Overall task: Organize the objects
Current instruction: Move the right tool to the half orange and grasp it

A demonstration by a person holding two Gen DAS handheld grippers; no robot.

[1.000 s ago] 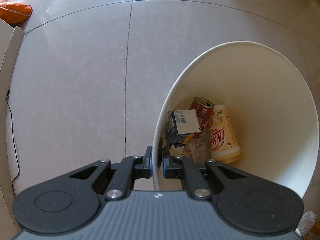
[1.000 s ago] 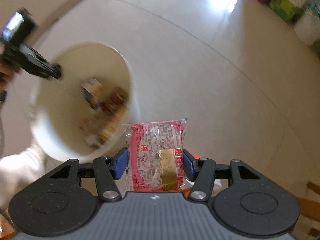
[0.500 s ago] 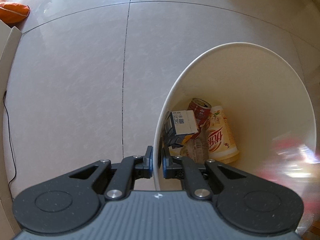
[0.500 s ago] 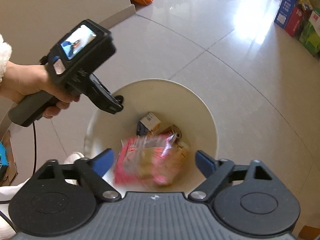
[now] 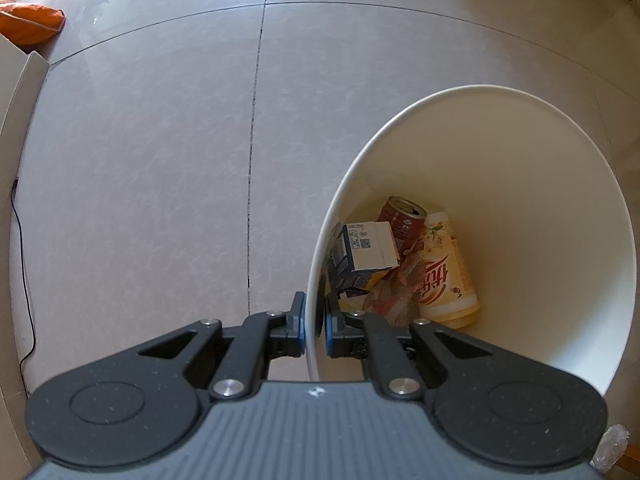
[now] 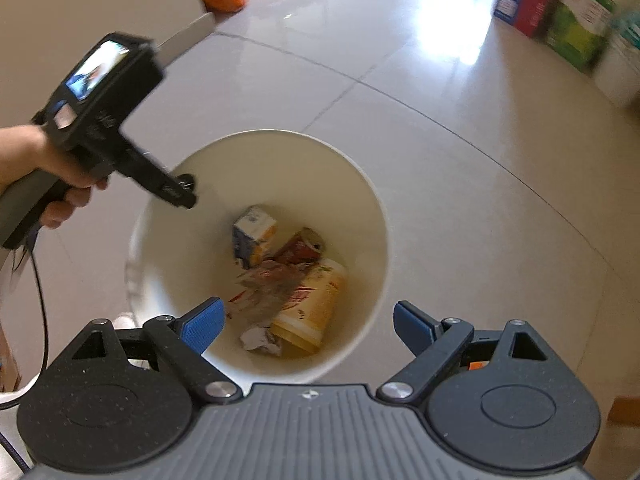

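Two grippers are in my hands: my left gripper is clamped on the rim of the white bin, and my right gripper hangs above its mouth, blue pads spread wide, nothing between them. The red snack packet lies at the bottom among a small carton, a red can and a yellow cup.

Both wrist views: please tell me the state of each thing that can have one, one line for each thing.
White bin: upright, without lid, partly filled.
Left gripper: shut on the bin rim.
Right gripper: open, empty, above the bin.
Red can: opened, lying tilted in the bin.
Yellow cup: lying on its side.
Small carton: tilted against the wall.
Red snack packet: lying in the bin.
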